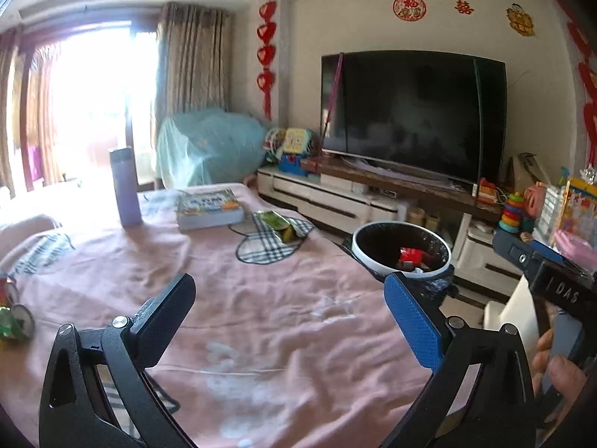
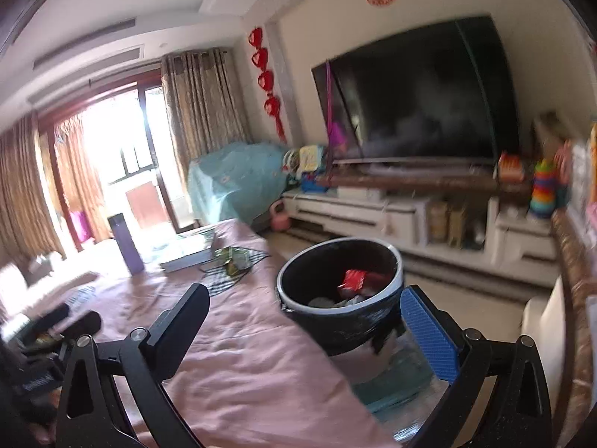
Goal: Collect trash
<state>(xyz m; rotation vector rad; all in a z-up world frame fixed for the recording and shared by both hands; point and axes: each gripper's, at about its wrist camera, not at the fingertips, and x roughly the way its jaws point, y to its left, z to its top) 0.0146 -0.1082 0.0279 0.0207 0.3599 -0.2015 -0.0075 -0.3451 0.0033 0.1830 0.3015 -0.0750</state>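
Trash remains on the pink-covered bench point(image 1: 261, 298): a green snack wrapper point(image 1: 281, 226) lies far ahead of the left gripper point(image 1: 289, 321), on a checked heart patch point(image 1: 266, 240) just beside a book point(image 1: 209, 209), and crumpled cans point(image 1: 15, 313), I think, sit off to the left of its jaws at the blurred edge of the view. Both pairs of jaws are spread wide and hold nothing. The black waste bin point(image 2: 341, 291) stands just ahead of the right gripper point(image 2: 309, 332), beyond the bench edge, with a red packet point(image 2: 352, 280) already inside. The step in hand looks like the reach for the next piece. That calls for carrying open jaws forward past the purple bottle point(image 1: 125, 186) to the wrapper, closing on its raised fold, then swinging over the bin rim.
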